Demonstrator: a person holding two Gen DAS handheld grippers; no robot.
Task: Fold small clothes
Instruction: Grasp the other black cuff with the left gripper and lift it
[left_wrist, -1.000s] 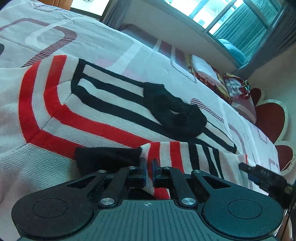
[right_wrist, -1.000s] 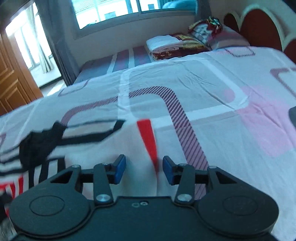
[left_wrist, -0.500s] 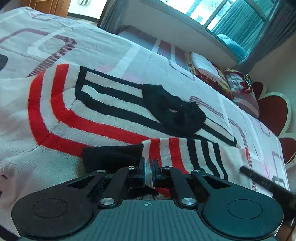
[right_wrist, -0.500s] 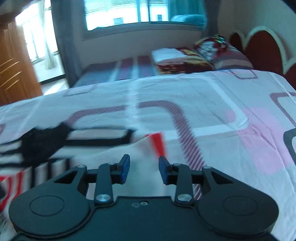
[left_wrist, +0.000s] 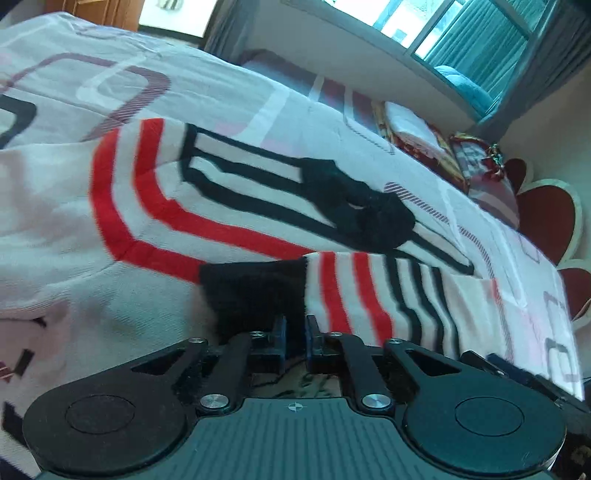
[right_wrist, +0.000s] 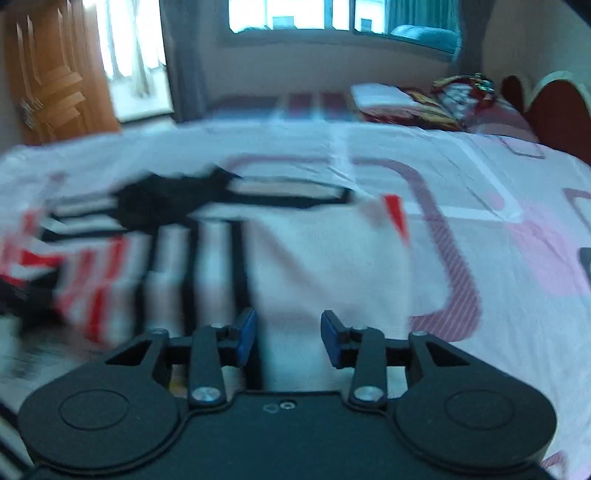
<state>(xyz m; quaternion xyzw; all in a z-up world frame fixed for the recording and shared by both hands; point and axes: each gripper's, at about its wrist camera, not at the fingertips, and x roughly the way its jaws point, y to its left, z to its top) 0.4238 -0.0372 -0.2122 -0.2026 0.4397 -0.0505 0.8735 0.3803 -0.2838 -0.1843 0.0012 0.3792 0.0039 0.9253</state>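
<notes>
A white knit sweater (left_wrist: 236, 206) with red and black stripes and a black collar (left_wrist: 354, 206) lies spread on the bed. One sleeve (left_wrist: 369, 295) with a black cuff (left_wrist: 255, 291) is folded across its body. My left gripper (left_wrist: 294, 332) is nearly shut at the edge of that cuff, with a narrow gap between the pads. My right gripper (right_wrist: 287, 332) is open over the sweater's white part (right_wrist: 325, 266), holding nothing. The right wrist view is blurred.
The bed sheet (right_wrist: 480, 192) is white with pink and purple patterns. Folded blankets and pillows (right_wrist: 424, 99) lie at the far end by the red headboard (right_wrist: 554, 110). A wooden door (right_wrist: 55, 81) is far left. The other gripper (left_wrist: 524, 376) shows at right.
My left gripper has backed off along the sleeve to the black cuff and its pads have parted slightly. My right gripper has swung left over the sweater and its fingers stand wider apart.
</notes>
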